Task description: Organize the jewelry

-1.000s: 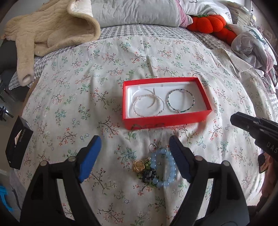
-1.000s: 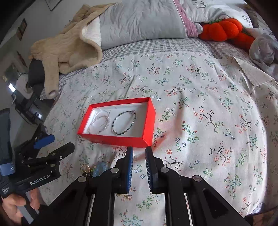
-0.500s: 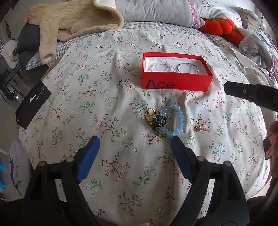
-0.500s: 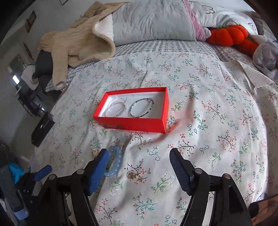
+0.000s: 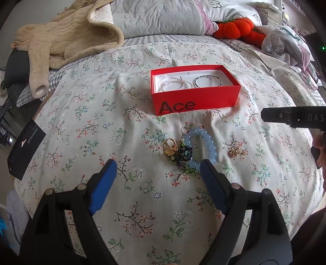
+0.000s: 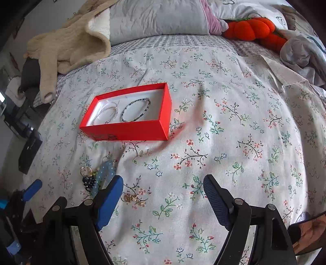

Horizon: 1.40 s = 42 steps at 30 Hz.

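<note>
A red box (image 5: 195,97) marked "Ace" sits mid-bed, with a silver bracelet (image 5: 176,84) and a dark beaded bracelet (image 5: 207,81) lying inside. In front of it, on the quilt, lie a pale blue bead bracelet (image 5: 212,146), a gold ring (image 5: 169,147), a dark flower piece (image 5: 184,152) and, apart to the right, a small gold earring (image 5: 234,152). My left gripper (image 5: 158,166) is open just short of this cluster. My right gripper (image 6: 163,181) has its jaws opening and nothing between them. The earring (image 6: 132,198) lies beside its left pad.
A beige fleece garment (image 5: 67,38) and a grey pillow (image 5: 159,18) lie at the head of the bed. An orange pumpkin plush (image 5: 236,28) and crumpled clothes (image 5: 285,44) are at the far right. A black card (image 5: 25,148) hangs off the bed's left edge.
The right gripper's jaws went from nearly shut to wide apart. A small gold earring now lies on the quilt near them. The left gripper drew back and sank, so the box's front wall shows.
</note>
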{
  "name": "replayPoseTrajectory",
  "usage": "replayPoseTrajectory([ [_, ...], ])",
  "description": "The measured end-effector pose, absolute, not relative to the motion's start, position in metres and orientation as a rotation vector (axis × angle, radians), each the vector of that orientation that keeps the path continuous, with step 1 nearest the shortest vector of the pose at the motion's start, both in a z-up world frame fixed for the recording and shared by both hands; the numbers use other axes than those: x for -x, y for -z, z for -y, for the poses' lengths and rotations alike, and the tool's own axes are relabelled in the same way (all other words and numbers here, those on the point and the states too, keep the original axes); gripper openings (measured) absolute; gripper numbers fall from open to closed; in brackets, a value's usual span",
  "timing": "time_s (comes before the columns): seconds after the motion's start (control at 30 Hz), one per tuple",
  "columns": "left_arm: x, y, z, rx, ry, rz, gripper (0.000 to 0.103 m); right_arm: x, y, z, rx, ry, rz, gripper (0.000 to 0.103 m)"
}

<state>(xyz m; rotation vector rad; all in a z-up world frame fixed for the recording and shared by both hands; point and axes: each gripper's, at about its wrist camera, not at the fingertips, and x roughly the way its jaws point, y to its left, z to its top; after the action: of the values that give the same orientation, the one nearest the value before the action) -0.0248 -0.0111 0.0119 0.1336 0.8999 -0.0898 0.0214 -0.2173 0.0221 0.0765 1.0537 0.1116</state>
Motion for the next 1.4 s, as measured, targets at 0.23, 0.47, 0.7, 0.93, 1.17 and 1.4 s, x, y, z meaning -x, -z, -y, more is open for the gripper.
replayPoseTrajectory([
  [0.23, -0.002, 0.014, -0.02, 0.022, 0.234, -0.96, 0.076, -0.028, 0.002, 0.205, -0.043, -0.124, -1.136, 0.082],
  [0.47, -0.025, 0.035, -0.033, 0.252, 0.394, -1.039, 0.041, -0.037, 0.005, 0.185, -0.001, -0.126, -1.165, 0.082],
  [0.7, -0.04, 0.038, -0.029, 0.357, 0.456, -1.049, 0.035, -0.039, 0.009, 0.174, -0.054, -0.175, -1.167, 0.082],
  [0.93, -0.051, 0.042, -0.037, 0.375, 0.402, -1.07, 0.004, -0.05, 0.018, 0.175, -0.125, -0.199, -1.197, 0.082],
  [1.17, -0.051, 0.034, -0.042, 0.346, 0.347, -1.057, 0.003, -0.054, 0.022, 0.162, -0.135, -0.248, -1.218, 0.081],
  [1.4, -0.05, 0.02, -0.056, 0.323, 0.31, -1.043, 0.003, -0.065, 0.046, 0.142, -0.21, -0.319, -1.302, 0.035],
])
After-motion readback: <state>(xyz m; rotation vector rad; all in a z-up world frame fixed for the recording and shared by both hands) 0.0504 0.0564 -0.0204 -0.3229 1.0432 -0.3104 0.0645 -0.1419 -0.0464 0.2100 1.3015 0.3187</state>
